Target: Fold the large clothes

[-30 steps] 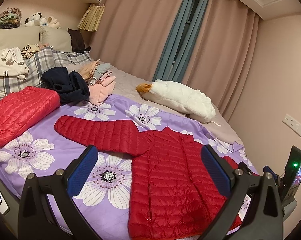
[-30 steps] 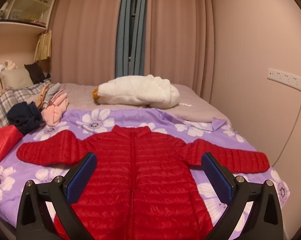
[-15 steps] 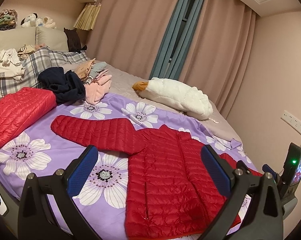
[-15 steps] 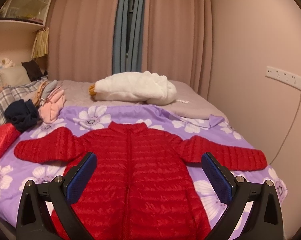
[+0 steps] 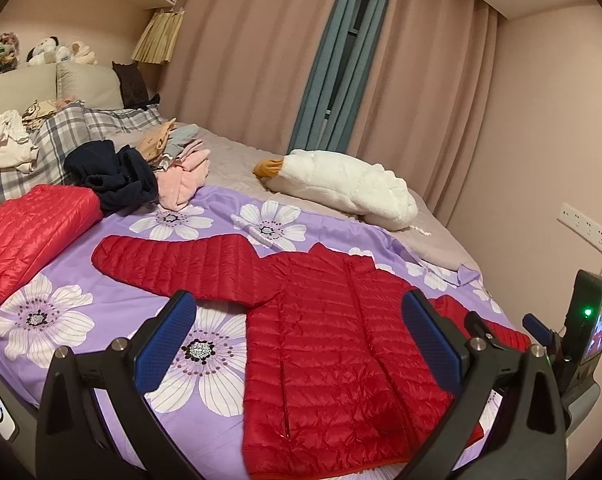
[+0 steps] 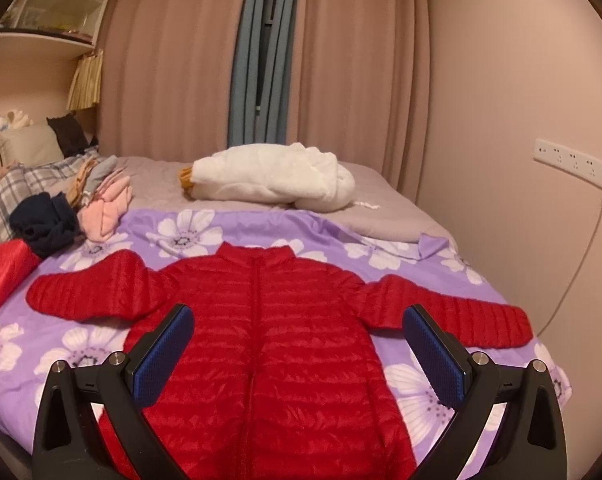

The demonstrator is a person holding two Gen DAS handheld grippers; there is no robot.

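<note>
Spread flat on the flowered bed cover (image 6: 189, 236), zip up and both sleeves out, 1 red puffer jacket (image 6: 269, 332) looks laid ready for folding. Left gripper (image 5: 301, 344) and right gripper (image 6: 297, 348), 2 in all, hover over it, fingers wide apart and empty. Beside the pillows sits 1 folded red jacket (image 5: 33, 232).

Red jacket (image 6: 269, 344): quilted cloth with a slight sheen, stitched in narrow horizontal channels. Purple bedsheet (image 6: 205, 232): smooth matt cloth, printed with white flowers. White plush toy (image 6: 273, 180): fleecy, matt pile. Left gripper (image 5: 301, 344) and right gripper (image 6: 301, 352): matt black plastic arms, blue dimpled pads, bright metal screws.
</note>
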